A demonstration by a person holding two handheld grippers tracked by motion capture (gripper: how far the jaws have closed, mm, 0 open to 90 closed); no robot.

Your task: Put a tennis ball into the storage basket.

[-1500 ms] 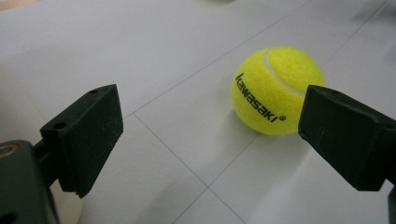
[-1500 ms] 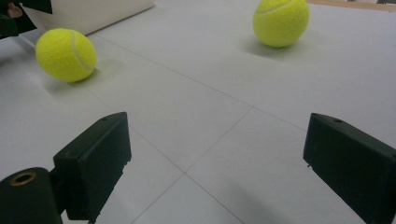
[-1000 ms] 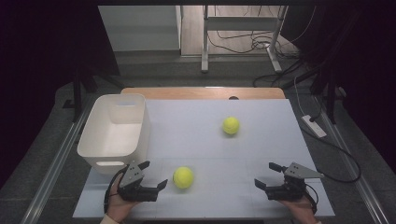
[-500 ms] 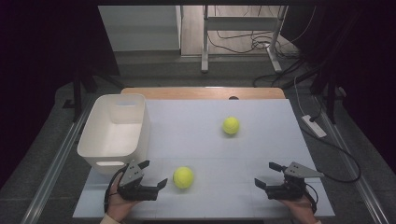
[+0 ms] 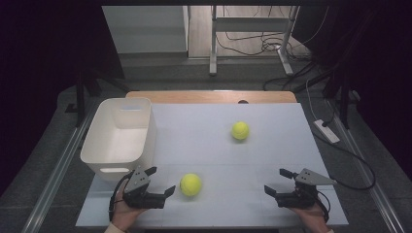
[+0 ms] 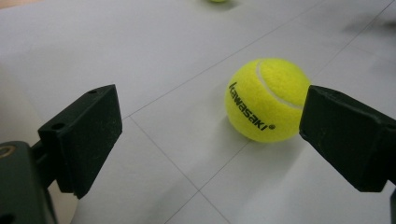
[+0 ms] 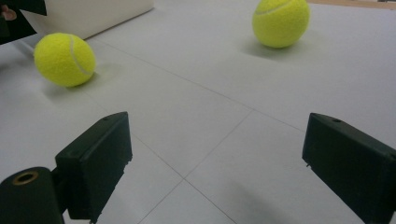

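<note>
Two yellow tennis balls lie on the white table (image 5: 214,145). The near ball (image 5: 190,184) (image 6: 267,99), printed "kawasaki", rests just right of my left gripper (image 5: 160,180) (image 6: 212,116), which is open with the ball ahead of its right jaw and nothing between the jaws. The far ball (image 5: 240,130) (image 7: 280,22) sits toward the back, right of centre. My right gripper (image 5: 275,180) (image 7: 217,140) is open over bare table at the front right. From that gripper's view the near ball (image 7: 64,59) lies far off to the left.
A white plastic bin (image 5: 145,141) (image 7: 88,14) stands at the table's left side, just behind my left gripper. A wooden strip (image 5: 209,96) edges the far side. Cables and a power strip (image 5: 326,131) lie on the floor to the right.
</note>
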